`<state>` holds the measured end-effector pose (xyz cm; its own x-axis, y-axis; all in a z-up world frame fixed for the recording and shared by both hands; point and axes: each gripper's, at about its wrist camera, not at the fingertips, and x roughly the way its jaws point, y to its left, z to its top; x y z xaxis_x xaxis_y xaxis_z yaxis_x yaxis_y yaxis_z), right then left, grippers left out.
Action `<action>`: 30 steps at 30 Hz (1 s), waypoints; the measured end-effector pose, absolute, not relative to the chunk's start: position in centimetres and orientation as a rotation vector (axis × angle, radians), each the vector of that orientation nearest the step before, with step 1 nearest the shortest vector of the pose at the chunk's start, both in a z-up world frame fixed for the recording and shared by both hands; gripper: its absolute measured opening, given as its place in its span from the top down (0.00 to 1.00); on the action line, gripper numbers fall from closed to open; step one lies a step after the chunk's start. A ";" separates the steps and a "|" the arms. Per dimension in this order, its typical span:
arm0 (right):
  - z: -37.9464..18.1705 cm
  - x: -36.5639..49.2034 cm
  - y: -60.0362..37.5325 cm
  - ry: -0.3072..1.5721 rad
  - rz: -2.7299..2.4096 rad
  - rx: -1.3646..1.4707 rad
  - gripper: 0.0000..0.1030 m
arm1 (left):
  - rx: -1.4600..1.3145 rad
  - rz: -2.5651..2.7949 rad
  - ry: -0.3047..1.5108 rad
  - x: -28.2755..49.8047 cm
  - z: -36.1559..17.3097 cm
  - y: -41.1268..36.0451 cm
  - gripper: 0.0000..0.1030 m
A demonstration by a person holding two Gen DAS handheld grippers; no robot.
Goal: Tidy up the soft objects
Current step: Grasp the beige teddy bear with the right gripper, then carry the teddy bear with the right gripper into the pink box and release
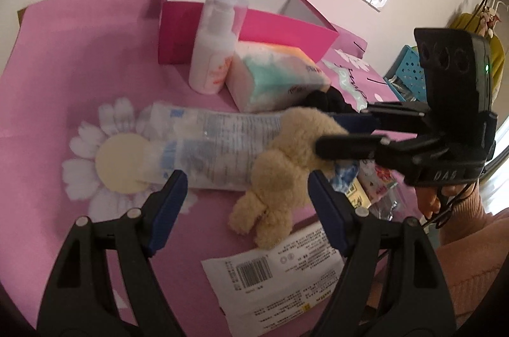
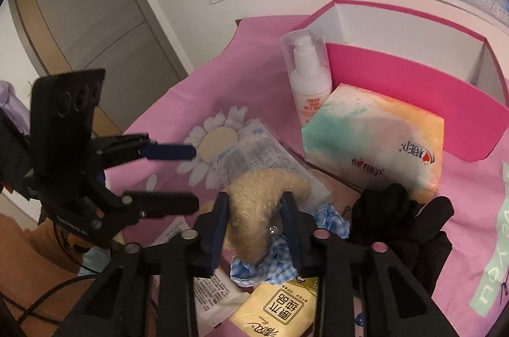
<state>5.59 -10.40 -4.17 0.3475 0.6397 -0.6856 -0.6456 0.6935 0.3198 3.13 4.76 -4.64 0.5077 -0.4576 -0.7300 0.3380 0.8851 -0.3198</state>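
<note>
A: Where's the plush toy (image 2: pixel 254 209)?

B: On the pink cloth (image 1: pixel 79 51), at the near end of a clear plastic packet (image 1: pixel 206 152), amid a pile of packets. The right gripper (image 2: pixel 254 221) has clamped its blue pads on the toy's upper part; the fleece bulges between them.

A: And the left gripper (image 1: pixel 245 200)?

B: Its jaws stand wide apart with nothing in them, poised just above the cloth, the toy's lower end lying between the tips but untouched.

A: What's around it?

B: A blue checked cloth (image 2: pixel 254 270) lies under the toy, a black fabric item (image 2: pixel 397 216) just to its right. Behind is a tissue pack (image 2: pixel 375 143), with a white pump bottle (image 2: pixel 307 76) standing beside it. Behind those sits an open pink box (image 2: pixel 413 76), white inside. A yellow packet (image 2: pixel 280 308) and a white printed packet (image 1: pixel 286 273) lie nearest the camera.
</note>
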 end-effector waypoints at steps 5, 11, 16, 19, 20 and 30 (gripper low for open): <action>-3.0 5.2 -12.0 0.837 0.853 0.082 0.75 | -0.173 -0.544 0.936 2.7 -4.6 4.6 0.23; -0.7 5.2 -14.4 0.754 0.847 0.217 0.75 | -0.148 -0.613 0.884 2.4 -2.5 3.1 0.24; 0.4 5.5 -15.8 0.713 0.846 0.283 0.75 | -0.138 -0.651 0.825 3.8 -0.2 1.5 0.35; 1.0 6.0 -17.1 0.682 0.834 0.330 0.75 | -0.127 -0.661 0.816 5.5 0.9 0.6 0.46; 1.3 6.2 -17.6 0.669 0.827 0.343 0.75 | -0.117 -0.665 0.807 6.1 1.4 0.2 0.49; 4.0 10.2 -22.0 0.551 0.724 0.419 0.75 | -0.027 -0.639 0.768 12.3 4.8 -3.3 0.55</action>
